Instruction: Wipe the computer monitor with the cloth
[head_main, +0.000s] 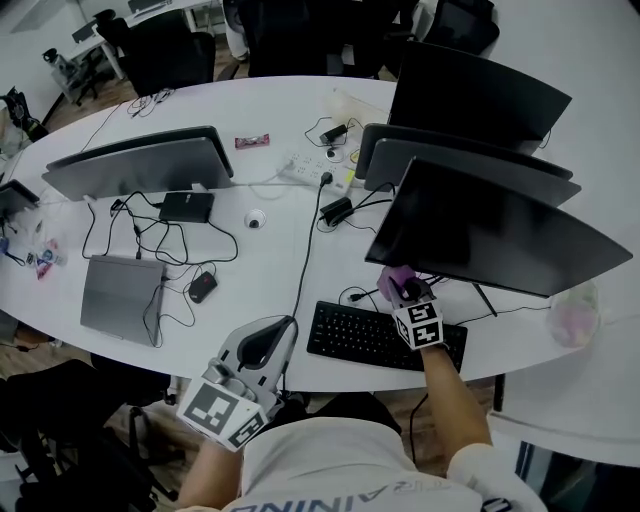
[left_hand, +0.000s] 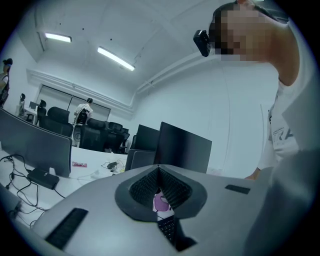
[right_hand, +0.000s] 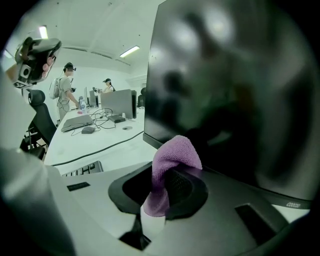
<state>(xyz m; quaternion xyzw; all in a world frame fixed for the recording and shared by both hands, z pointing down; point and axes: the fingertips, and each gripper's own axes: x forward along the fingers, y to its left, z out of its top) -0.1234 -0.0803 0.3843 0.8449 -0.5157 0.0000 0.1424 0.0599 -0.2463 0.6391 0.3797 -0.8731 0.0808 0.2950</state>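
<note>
1. The white table (head_main: 270, 250) carries the computer monitor (head_main: 490, 235), which stands at its near right edge with the dark screen facing the person.
2. Two more dark monitors (head_main: 470, 100) stand directly behind the computer monitor, and a grey one (head_main: 140, 160) stands well to its left.
3. A closed grey laptop (head_main: 120, 290) lies far to the computer monitor's left, near the table's front edge.
4. A black keyboard (head_main: 385, 338) lies just in front of the computer monitor's lower left corner.
5. The left gripper (head_main: 262, 345) hangs off the table's front edge, left of the keyboard and well apart from the computer monitor. Its jaws meet at the tips with nothing between them.
6. The right gripper (head_main: 400, 290) is over the keyboard, at the computer monitor's lower left corner, its jaws clamped on the cloth.
7. The purple cloth (right_hand: 172, 155) bulges out above the jaws, just beside the screen's lower edge. Whether it touches the screen cannot be told.
</note>
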